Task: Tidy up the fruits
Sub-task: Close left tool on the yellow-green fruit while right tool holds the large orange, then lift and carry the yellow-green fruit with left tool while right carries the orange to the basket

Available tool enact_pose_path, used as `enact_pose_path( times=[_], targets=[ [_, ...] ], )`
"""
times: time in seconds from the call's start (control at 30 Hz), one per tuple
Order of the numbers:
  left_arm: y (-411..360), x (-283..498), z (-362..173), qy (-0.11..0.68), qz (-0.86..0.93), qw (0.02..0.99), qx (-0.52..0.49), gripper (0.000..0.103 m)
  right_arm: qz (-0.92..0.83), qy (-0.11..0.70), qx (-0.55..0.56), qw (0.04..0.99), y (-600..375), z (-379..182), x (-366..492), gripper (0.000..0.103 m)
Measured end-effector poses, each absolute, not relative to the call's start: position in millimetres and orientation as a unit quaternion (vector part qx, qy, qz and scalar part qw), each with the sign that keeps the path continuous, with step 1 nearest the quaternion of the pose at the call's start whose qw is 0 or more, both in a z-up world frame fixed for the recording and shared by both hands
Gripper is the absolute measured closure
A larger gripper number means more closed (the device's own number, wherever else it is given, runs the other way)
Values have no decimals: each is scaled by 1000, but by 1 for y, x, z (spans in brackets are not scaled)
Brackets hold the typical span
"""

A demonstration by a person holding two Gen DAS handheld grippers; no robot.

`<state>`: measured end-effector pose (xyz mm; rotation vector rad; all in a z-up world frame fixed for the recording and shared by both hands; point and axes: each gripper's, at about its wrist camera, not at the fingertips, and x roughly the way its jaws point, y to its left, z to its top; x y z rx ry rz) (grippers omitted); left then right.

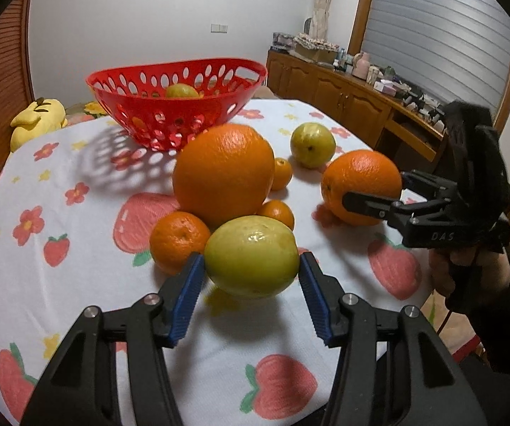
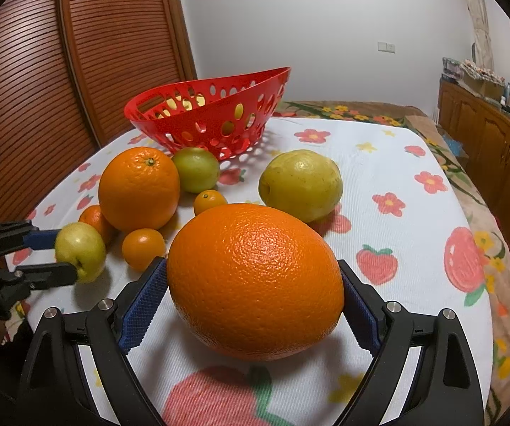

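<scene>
Left wrist view: the left gripper has its blue pads on either side of a yellow-green fruit, pads pressed to its flanks, jaws narrow and clamped on it. No earlier look to compare. The fruit sits toward the near edge of the table, covered in a strawberry-and-flower cloth. Just behind it a large orange, ringed by three small mandarins, the nearest touching the held fruit's left side. Another green fruit lies farther back. The red basket stands near the far edge, one greenish fruit inside.

The right gripper shows at the right of this view, a hand beneath it, its fingers around a second big orange.

Right wrist view: that orange fills the span between the wide-set jaws, both pads against its sides, gripped. It is at the table's near edge. A pale yellow fruit lies just beyond it, apart.
</scene>
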<state>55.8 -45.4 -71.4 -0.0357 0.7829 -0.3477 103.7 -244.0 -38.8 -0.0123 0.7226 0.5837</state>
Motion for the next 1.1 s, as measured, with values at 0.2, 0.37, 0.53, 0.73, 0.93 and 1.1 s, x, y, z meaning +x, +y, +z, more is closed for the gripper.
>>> enact_pose_path(
  times=[0.2,0.37,0.53,0.73,0.93,1.1],
  targets=[
    [-35,56,-61,367,-162,916,-28,50,281,350,-9,894,-243,-38,103,11],
    [-28,57,-55,358,-156,920,-32,50,281,350,-11,894,-243,-37,104,11],
    [-21,61,-49,349,-150,924,-37,50,282,350,-14,893,-242,-36,104,11],
    [-13,65,-39,336,-142,930,-41,50,292,355,-7,888,-243,-35,105,12],
    [-5,72,-35,330,-135,933,-47,50,299,349,-2,888,-244,-25,103,12],
    [1,75,-30,323,-131,936,-52,50,307,348,0,886,-245,-19,104,12]
  ],
)
